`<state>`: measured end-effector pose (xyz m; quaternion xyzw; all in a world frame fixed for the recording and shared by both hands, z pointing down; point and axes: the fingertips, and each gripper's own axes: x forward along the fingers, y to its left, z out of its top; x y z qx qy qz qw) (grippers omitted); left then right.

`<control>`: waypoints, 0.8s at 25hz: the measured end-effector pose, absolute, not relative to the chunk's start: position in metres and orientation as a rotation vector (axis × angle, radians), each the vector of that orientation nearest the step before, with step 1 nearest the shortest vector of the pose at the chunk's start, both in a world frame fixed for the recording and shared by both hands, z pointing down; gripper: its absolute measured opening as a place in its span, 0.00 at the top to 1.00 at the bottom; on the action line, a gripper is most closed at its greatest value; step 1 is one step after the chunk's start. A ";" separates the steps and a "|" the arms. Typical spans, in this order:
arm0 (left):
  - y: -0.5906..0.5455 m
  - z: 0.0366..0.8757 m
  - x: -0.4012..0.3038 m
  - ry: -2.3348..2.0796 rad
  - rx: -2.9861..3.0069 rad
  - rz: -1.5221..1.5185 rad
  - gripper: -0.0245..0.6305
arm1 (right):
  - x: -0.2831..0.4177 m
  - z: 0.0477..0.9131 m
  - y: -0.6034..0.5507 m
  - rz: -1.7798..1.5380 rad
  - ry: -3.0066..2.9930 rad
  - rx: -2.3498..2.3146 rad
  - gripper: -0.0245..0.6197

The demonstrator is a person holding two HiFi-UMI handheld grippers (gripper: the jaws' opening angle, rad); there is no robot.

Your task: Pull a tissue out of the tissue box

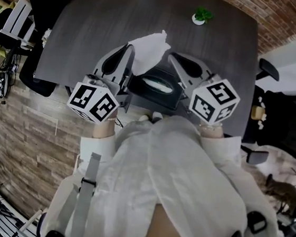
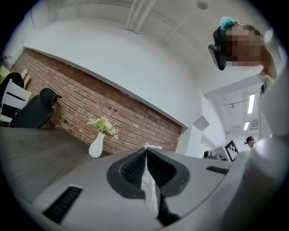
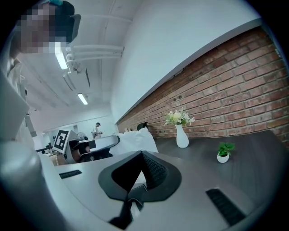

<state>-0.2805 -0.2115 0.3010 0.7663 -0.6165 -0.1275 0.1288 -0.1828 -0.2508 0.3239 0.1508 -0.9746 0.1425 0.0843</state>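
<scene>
Head view: we grip the tissue [image 1: 148, 49] in both closed tongs, left gripper [image 1: 128, 48] and right gripper [image 1: 171, 55], above the tissue box [image 1: 141, 88]; opposing pulls could tear it.

My left claw [image 2: 146, 151] is clamped on the tissue [image 2: 150, 191]. The two jaws meet with a white strip pinched between them, and a small crumpled bit pokes up past the tips. Beyond them, on the dark table [image 2: 31, 151], a white vase [image 2: 95, 148] of pale flowers stands before the brick wall [image 2: 81, 101]. A black chair [image 2: 36, 113] sits at the table's far left. My white sleeve [image 2: 275, 117] fills the right edge, under a lit ceiling
</scene>
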 end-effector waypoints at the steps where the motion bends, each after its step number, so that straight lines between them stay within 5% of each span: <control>1: -0.212 0.303 -0.280 -1.787 2.231 -0.365 0.96 | -0.182 0.325 -0.250 0.426 -2.902 0.453 0.96; 20: -0.212 0.309 -0.269 -1.726 2.236 -0.343 0.95 | -0.172 0.336 -0.246 0.442 -2.853 0.474 0.96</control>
